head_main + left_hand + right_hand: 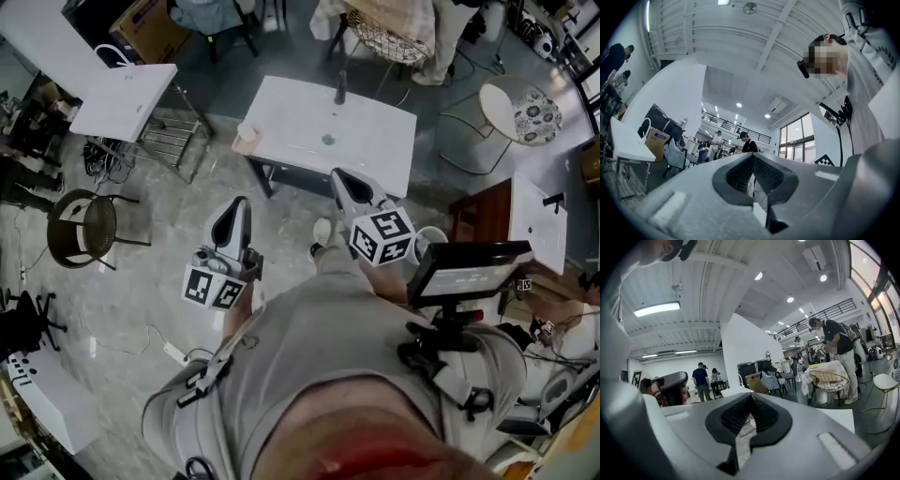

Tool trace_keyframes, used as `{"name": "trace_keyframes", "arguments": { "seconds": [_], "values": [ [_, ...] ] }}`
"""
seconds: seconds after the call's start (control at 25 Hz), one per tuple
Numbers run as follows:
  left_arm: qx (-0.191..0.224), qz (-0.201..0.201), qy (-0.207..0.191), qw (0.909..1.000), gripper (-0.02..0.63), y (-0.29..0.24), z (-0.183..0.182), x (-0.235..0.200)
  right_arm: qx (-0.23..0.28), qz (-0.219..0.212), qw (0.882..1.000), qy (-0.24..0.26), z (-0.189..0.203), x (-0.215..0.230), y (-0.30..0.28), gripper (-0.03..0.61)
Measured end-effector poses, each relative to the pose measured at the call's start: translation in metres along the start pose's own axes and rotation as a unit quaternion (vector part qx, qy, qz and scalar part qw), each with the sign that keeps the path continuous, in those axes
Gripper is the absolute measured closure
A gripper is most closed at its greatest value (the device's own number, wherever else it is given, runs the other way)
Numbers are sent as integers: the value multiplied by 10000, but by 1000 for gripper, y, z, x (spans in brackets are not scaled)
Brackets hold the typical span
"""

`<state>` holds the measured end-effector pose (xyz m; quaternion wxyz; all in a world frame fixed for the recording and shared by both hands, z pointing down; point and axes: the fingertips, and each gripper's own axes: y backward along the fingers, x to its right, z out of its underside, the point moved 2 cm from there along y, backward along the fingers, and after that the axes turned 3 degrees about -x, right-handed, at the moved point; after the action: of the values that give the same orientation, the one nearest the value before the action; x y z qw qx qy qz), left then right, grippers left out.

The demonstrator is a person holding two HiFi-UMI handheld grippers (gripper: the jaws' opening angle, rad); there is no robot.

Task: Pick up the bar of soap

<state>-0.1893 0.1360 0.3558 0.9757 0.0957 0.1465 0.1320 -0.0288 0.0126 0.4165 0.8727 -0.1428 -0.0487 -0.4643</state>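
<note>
Both tongs are short of the white table [375, 155], over bare floor. Left gripper [242, 202]: jaws together, nothing in them. Right gripper [337, 174]: same, closed and empty, tip just at the table's near edge. The bar of soap [328, 140] looks to be the small greyish blob near the table's middle, too small to be sure. Cup [247, 133] at the table's left corner. Wire chair [389, 42] beyond the table's far edge.

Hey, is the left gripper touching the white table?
Apart. In the head view, the left gripper is short of the white table, with bare floor showing between them.
</note>
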Motion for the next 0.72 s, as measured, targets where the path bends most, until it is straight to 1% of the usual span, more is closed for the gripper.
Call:
{"name": "trace_keyframes", "arguments": {
  "seconds": [0.12, 0.2, 0.32, 0.4, 0.52, 0.6, 0.72],
  "values": [
    [17, -98, -102, 9999, 614, -33, -2, -22, 96, -38, 9999, -20, -15, 28, -34, 577],
    [28, -127, -129, 9998, 614, -54, -1, -37, 154, 6, 9999, 52, -22, 47, -56, 577],
    [15, -52, -119, 9999, 614, -89, 4, -53, 175, 68, 9998, 14, -29, 79, -84, 577],
    [-107, 8, -192, 9998, 614, -115, 8, -61, 204, 129, 9997, -47, -37, 100, -97, 577],
    [-316, 114, -219, 9992, 614, -162, 13, -73, 317, 382, 9987, -90, -55, 137, -110, 577],
    [-359, 180, -178, 9990, 614, -193, 16, -80, 412, 600, 9973, -86, -67, 165, -116, 577],
    [-433, 324, -283, 9981, 612, -244, 16, -85, 532, 836, 9951, -32, -86, 208, -124, 577]
  ]
}}
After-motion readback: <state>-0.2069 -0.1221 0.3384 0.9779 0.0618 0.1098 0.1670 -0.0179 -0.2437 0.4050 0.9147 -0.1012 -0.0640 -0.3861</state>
